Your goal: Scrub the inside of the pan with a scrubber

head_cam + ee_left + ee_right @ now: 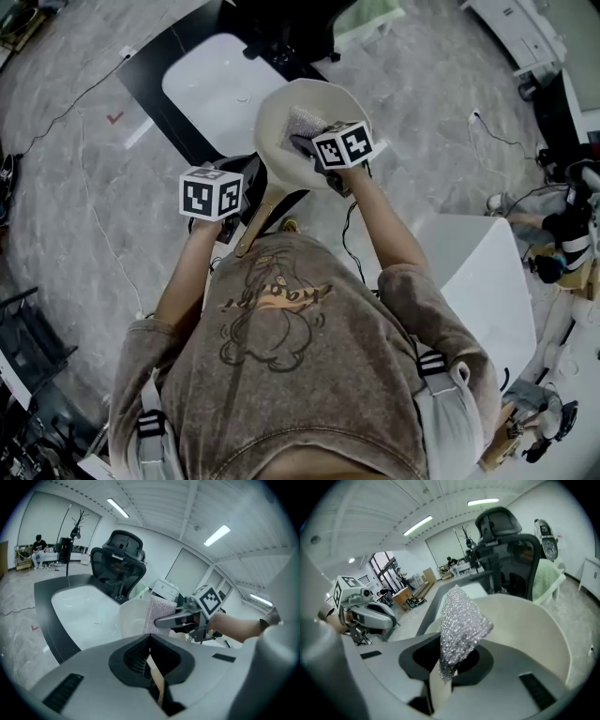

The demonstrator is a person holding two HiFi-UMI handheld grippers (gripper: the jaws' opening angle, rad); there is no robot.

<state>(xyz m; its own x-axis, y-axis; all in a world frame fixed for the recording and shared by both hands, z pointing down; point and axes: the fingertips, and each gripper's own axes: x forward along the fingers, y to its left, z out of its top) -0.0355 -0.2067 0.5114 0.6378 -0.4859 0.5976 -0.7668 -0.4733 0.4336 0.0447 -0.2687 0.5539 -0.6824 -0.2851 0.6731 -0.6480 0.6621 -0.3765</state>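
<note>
Head view shows the cream pan (279,141) held up in the air, off the near edge of the table (211,89) rather than resting on it. The left hand-held gripper (152,660) is pressed together on the pan's wooden handle (255,225). The right hand-held gripper (449,665) pinches the silver mesh scrubber (461,620), which stands up from its jaws inside the pan's bowl, just in front of the inner wall. Whether it touches that wall I cannot tell. Both things are in hand, so the setting-up looks done. The scrubbing itself seems at its start or not yet begun, and the pan's inside shows no foam or marks to judge by.
</note>
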